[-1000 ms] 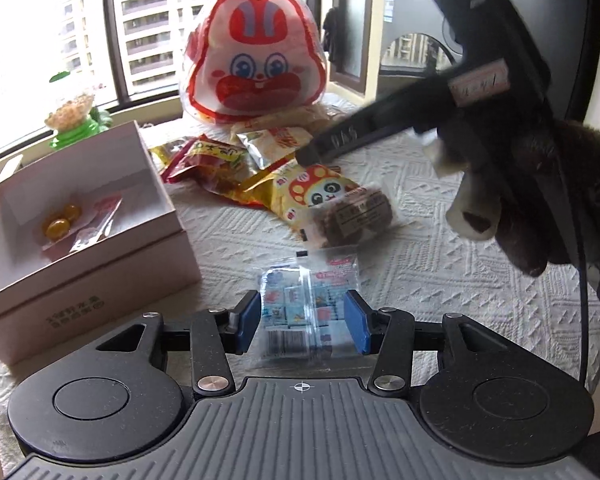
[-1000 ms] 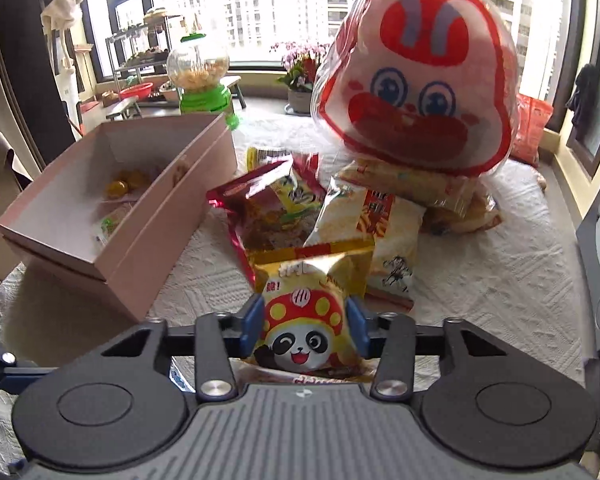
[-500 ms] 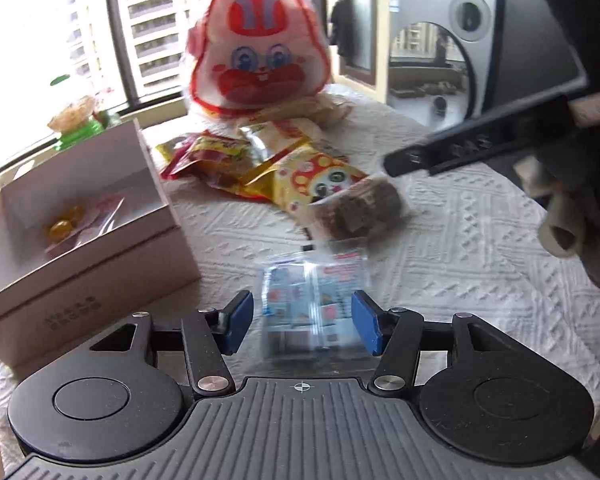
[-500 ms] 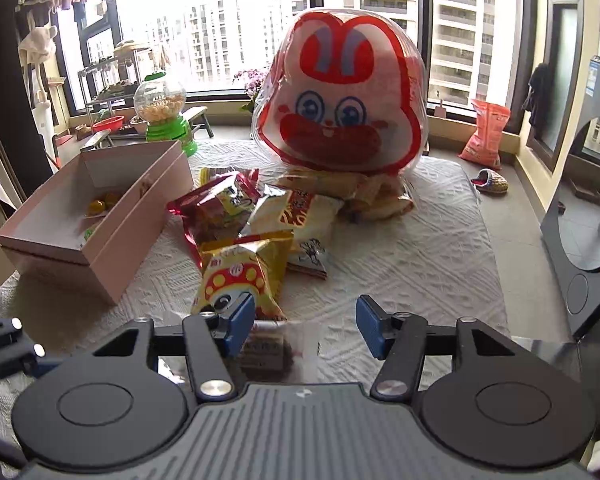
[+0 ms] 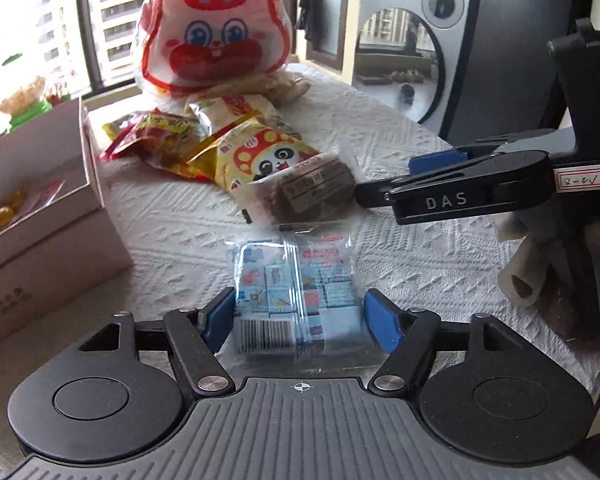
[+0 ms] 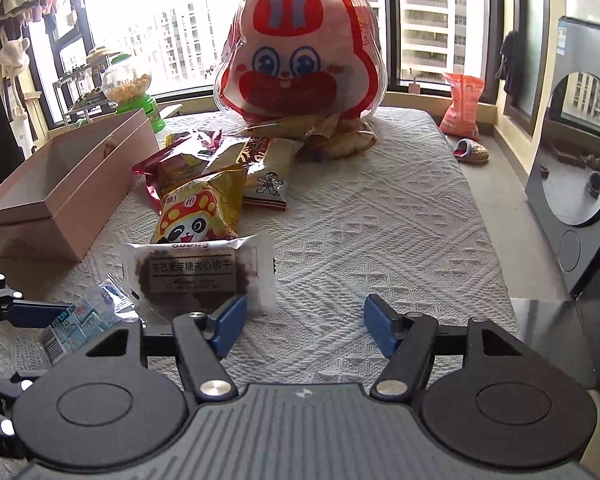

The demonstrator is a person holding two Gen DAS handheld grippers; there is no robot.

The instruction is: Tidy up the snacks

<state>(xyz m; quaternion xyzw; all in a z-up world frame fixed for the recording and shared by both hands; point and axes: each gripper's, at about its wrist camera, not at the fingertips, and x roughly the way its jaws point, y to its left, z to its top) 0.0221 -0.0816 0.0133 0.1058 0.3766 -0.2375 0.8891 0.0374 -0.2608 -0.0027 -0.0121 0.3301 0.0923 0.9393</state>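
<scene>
Snack sorting is at a let-go step: seen from my left wrist, my left gripper (image 5: pixel 300 318) is opening, its blue pads clear of the clear blue-and-white candy packet (image 5: pixel 296 300) lying flat on the white tablecloth (image 5: pixel 400 248) between them, with the pink box (image 5: pixel 56 240) to the left. From my right wrist, my right gripper (image 6: pixel 302 320) is also opening with only cloth between its pads, the brown biscuit packet (image 6: pixel 198 274) lying just ahead-left beside the panda snack bag (image 6: pixel 198 216). Next, I judge, one loose packet needs squaring up and gripping for the box.

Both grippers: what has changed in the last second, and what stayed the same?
The right gripper released the panda snack bag and drew back; its jaws are opening, nothing between them. The left gripper let go of the blue candy packet, jaws opening around it. The pink box and rabbit bag stayed put.
</scene>
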